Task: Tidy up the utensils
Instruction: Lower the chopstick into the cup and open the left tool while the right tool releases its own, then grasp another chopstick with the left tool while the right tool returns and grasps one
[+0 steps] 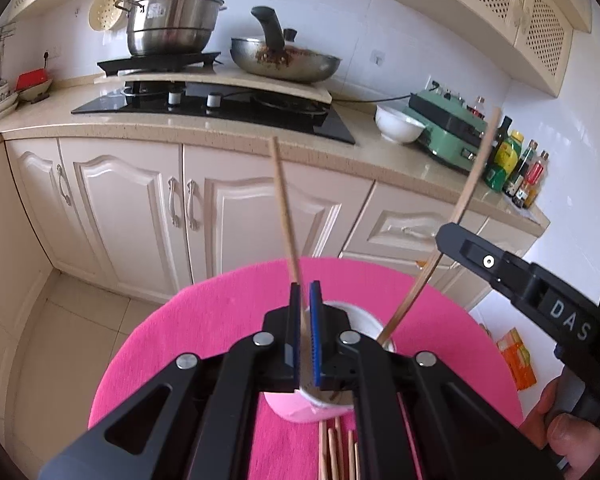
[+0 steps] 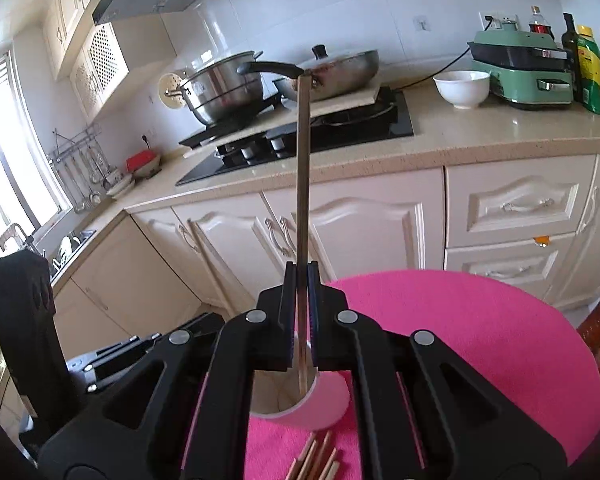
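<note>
Left gripper: jaws closed on one thin wooden chopstick, which rises between the blue pads, tilted slightly left.

Right gripper: jaws clamped on a second wooden chopstick, held near upright, its lower end inside the pink cylindrical cup.

The cup stands on the round table with a bright pink cloth, near its front edge.

More loose wooden chopsticks lie flat on the cloth just nearer than the cup.

Kitchen counter and stove beyond, well apart.
</note>
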`<state>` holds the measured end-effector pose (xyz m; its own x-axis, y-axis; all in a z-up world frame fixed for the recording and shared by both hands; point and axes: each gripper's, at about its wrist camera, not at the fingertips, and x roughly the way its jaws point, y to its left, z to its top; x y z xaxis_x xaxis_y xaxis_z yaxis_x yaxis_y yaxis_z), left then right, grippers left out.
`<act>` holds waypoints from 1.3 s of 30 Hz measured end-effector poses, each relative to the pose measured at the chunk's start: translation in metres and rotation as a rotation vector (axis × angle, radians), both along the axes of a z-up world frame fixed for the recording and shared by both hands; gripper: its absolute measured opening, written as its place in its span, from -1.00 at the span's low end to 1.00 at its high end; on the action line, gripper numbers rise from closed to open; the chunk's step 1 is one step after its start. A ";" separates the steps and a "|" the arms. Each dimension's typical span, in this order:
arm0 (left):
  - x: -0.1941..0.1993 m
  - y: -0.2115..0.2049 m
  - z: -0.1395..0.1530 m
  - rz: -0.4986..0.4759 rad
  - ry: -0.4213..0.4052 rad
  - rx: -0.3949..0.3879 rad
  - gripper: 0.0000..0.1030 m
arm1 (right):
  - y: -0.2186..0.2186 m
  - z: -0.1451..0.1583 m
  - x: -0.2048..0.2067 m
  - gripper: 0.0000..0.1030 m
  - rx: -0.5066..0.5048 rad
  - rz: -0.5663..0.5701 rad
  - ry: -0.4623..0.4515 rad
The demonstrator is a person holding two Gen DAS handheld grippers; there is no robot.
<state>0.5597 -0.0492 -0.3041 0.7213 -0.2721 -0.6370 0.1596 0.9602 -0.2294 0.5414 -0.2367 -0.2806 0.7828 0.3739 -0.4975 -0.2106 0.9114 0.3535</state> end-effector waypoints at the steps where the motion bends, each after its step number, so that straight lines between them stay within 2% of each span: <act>1: -0.001 0.000 -0.001 -0.003 0.010 0.004 -0.90 | 0.001 -0.001 -0.002 -0.88 -0.004 0.001 0.003; 4: -0.005 0.000 -0.001 -0.010 0.026 0.016 -0.86 | 0.001 -0.003 -0.007 -0.88 -0.010 -0.002 0.011; 7: -0.012 0.004 0.001 0.003 0.036 0.026 -0.42 | 0.002 -0.005 -0.012 -0.88 -0.009 -0.001 0.024; 15: -0.035 0.021 -0.002 0.033 0.114 0.050 -0.39 | 0.001 -0.008 -0.021 -0.85 0.013 -0.013 0.072; 20: -0.055 0.028 -0.012 0.021 0.185 0.054 -0.39 | -0.003 0.004 -0.035 -0.81 -0.010 -0.018 0.057; 24: -0.073 0.026 -0.029 -0.010 0.269 0.056 -0.39 | -0.013 0.014 -0.058 -0.57 -0.053 -0.034 0.036; 26: -0.082 0.023 -0.037 -0.024 0.294 0.071 -0.39 | -0.018 0.013 -0.069 -0.57 -0.076 -0.044 0.043; 30: -0.097 0.008 -0.061 -0.076 0.387 0.101 -0.39 | -0.033 -0.004 -0.092 -0.57 -0.106 -0.071 0.116; 33: -0.104 -0.001 -0.079 -0.109 0.458 0.125 -0.39 | -0.044 -0.026 -0.109 -0.57 -0.106 -0.089 0.202; 39: -0.113 -0.018 -0.102 -0.156 0.516 0.173 -0.39 | -0.053 -0.066 -0.137 -0.57 -0.088 -0.103 0.346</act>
